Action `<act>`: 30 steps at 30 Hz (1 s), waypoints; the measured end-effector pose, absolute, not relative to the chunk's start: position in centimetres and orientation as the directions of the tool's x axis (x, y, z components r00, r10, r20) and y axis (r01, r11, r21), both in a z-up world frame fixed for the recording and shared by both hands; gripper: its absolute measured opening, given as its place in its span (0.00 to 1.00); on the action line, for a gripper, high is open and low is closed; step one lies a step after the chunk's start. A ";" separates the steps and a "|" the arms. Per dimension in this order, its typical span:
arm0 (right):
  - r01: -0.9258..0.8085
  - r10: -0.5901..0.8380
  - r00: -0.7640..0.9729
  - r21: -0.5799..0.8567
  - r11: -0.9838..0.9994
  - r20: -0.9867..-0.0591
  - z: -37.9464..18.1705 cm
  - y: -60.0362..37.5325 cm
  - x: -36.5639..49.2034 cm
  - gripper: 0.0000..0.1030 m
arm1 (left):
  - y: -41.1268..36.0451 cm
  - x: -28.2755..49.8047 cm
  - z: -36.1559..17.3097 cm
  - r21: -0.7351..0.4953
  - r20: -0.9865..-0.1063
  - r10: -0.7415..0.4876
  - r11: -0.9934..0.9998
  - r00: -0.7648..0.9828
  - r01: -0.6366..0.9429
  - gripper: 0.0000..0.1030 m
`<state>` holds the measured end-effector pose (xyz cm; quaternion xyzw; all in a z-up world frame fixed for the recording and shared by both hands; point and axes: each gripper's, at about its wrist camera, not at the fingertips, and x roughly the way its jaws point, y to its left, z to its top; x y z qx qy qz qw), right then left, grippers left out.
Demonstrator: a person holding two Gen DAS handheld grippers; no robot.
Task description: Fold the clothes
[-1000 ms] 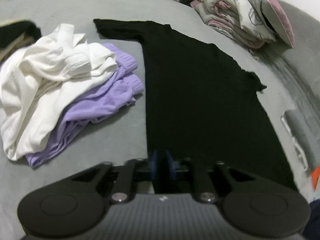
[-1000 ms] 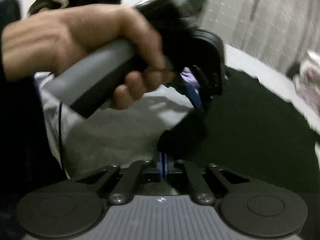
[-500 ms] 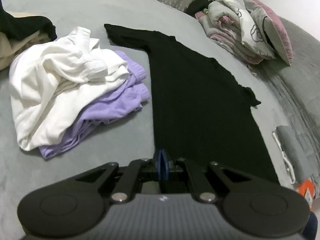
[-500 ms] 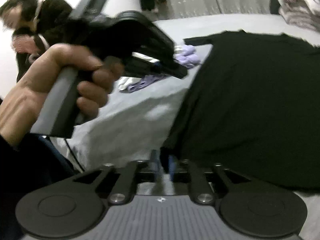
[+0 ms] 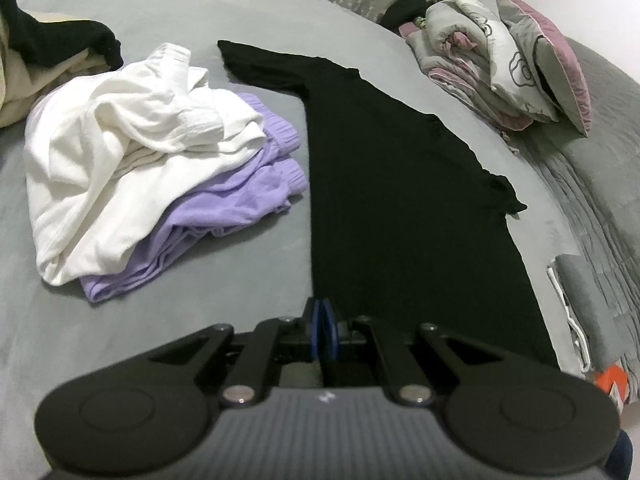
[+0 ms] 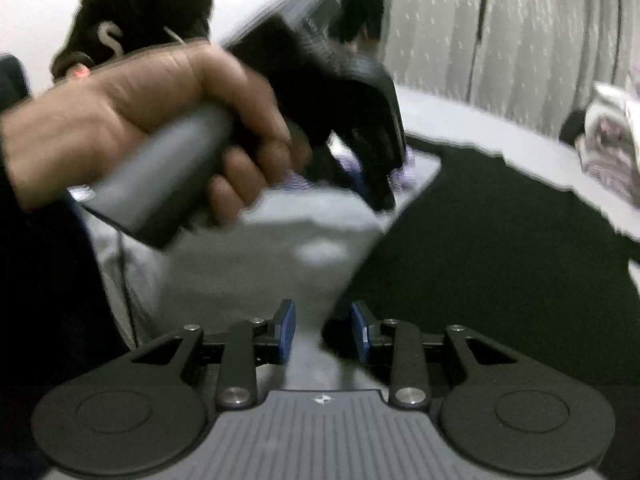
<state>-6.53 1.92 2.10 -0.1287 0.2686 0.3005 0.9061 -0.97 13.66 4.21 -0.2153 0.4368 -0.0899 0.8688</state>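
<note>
Right gripper fingers now apart, black shirt corner released.

"S" on dark top.

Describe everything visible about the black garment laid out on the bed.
The black garment is a plain, matte, soft-looking short-sleeved top, spread flat and lengthwise on the grey bedcover. One sleeve reaches toward the far left, the other toward the pillows. Its near hem corner sits at the left tongs, whose blue pads are closed together there. The right tongs, open, hover over its edge. The purple clothes lie just beside it.
</note>
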 end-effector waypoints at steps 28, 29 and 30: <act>-0.616 0.401 0.766 -0.394 0.683 -0.502 0.3 4.5 -10.8 0.07 | 12.0 -0.5 3.9 -0.446 -0.730 -0.369 0.895 0.575 0.009 0.04; -0.622 0.406 0.759 -0.380 0.685 -0.510 0.2 4.5 -10.7 0.07 | 11.8 -0.5 3.8 -0.439 -0.736 -0.368 0.898 0.569 0.012 0.04; -0.629 0.411 0.749 -0.363 0.687 -0.520 0.1 4.4 -10.6 0.07 | 11.5 -0.4 3.7 -0.433 -0.741 -0.367 0.901 0.562 0.017 0.04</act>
